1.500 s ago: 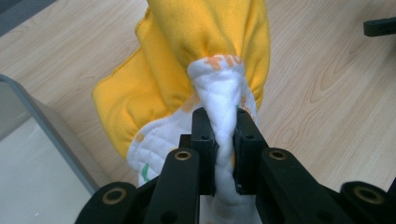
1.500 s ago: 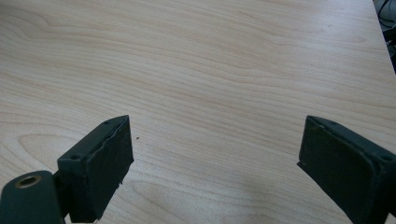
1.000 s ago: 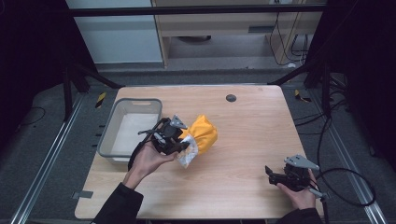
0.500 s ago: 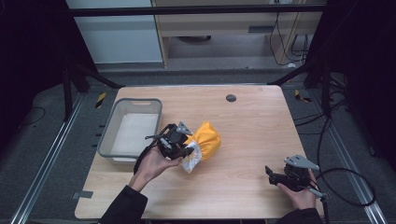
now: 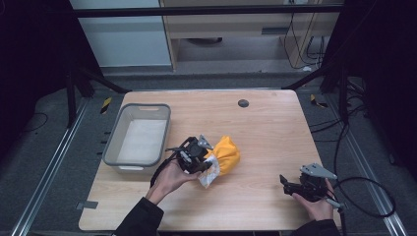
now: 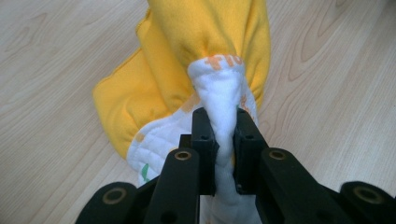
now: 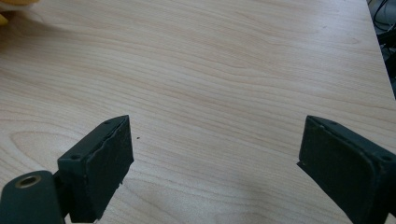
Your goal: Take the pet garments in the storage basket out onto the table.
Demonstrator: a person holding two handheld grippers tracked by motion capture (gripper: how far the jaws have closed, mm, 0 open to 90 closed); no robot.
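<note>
With my left tool [image 6: 219, 140] clamped on the white quilted edge of the yellow cloth [image 5: 227, 153], the bundle sits mid-surface [image 5: 265, 123], just right of the grey bin [image 5: 140, 138]. My right tool [image 7: 215, 163] gapes wide, holding nothing, low over bare wood.

At the bottom edge of the left gripper view, the cloth [image 6: 205, 60] is cut off below the jaws. In the high view, the left gripper [image 5: 202, 158] hides the cloth's near end.
</note>
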